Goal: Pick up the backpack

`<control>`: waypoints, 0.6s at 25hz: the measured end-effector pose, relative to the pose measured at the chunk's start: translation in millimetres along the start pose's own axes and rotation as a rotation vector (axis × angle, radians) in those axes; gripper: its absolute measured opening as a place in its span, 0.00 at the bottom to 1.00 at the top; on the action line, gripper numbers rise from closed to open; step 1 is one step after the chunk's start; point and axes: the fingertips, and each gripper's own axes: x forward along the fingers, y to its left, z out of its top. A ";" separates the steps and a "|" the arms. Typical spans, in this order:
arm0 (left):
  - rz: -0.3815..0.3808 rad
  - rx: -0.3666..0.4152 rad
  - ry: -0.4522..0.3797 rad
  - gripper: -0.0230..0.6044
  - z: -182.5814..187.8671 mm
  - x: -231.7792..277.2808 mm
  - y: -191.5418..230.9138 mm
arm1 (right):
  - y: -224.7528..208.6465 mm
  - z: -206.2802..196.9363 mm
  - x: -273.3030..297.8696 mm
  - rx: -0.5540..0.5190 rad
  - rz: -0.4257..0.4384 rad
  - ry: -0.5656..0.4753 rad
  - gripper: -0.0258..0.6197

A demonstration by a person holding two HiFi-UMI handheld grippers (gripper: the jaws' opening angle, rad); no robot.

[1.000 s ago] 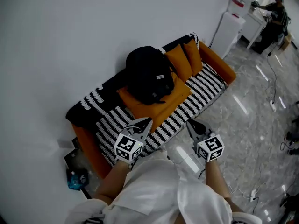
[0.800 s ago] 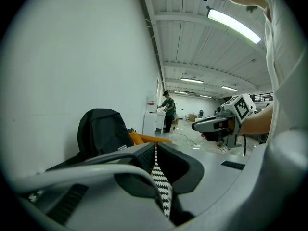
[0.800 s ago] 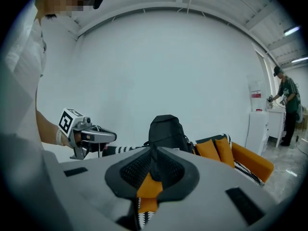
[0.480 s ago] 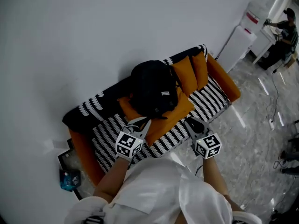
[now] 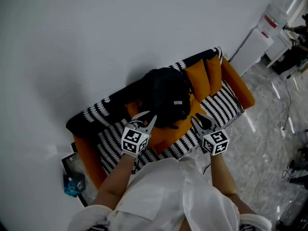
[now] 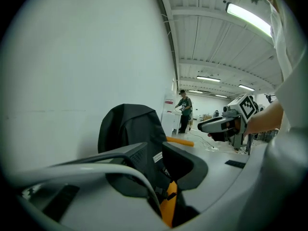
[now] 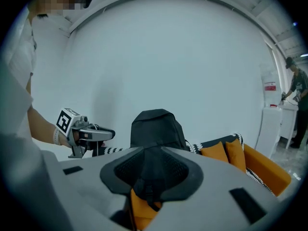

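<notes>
A black backpack (image 5: pixel 168 97) stands upright on an orange cushion (image 5: pixel 166 134) on the striped sofa, leaning against the backrest. My left gripper (image 5: pixel 146 121) is just short of its lower left side, and my right gripper (image 5: pixel 197 121) is just short of its lower right side. Both sets of jaws are opening, with a narrow gap and nothing between them. In the left gripper view the backpack (image 6: pixel 130 129) rises beyond my left gripper (image 6: pixel 155 150). In the right gripper view the backpack (image 7: pixel 156 124) fills the gap of my right gripper (image 7: pixel 153 153).
The black-and-white striped sofa (image 5: pixel 219 100) has orange arms and two orange pillows (image 5: pixel 204 78) right of the backpack, and stands against a white wall. A white dispenser (image 5: pixel 262 37) stands at the right. A blue item (image 5: pixel 72 184) lies on the floor left of the sofa.
Both grippers have moved forward toward the backpack, which now sits closer in the head view. Their jaws have parted slightly from shut.
</notes>
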 end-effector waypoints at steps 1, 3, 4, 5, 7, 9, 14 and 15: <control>0.014 -0.010 0.006 0.23 -2.7 3.9 6.5 | -3.5 -2.2 7.2 -0.003 0.004 0.012 0.21; 0.046 -0.040 0.016 0.31 -8.2 10.8 18.9 | -11.2 -6.9 20.7 -0.005 0.013 0.036 0.22; 0.062 -0.057 0.021 0.33 -10.9 13.8 24.3 | -14.8 -9.1 26.7 -0.005 0.020 0.048 0.22; 0.077 -0.074 0.026 0.35 -13.7 16.8 29.0 | -18.1 -11.1 32.2 -0.005 0.029 0.058 0.22; 0.105 -0.107 0.037 0.39 -19.5 23.3 37.5 | -23.9 -14.5 42.8 0.001 0.055 0.077 0.26; 0.133 -0.132 0.048 0.42 -25.0 30.4 46.8 | -30.1 -17.2 54.2 0.005 0.079 0.093 0.30; 0.183 -0.165 0.094 0.51 -38.0 51.3 65.9 | -50.0 -23.7 83.6 -0.004 0.113 0.129 0.32; 0.186 -0.172 0.103 0.52 -39.9 55.6 66.1 | -56.2 -25.7 88.7 -0.004 0.113 0.139 0.32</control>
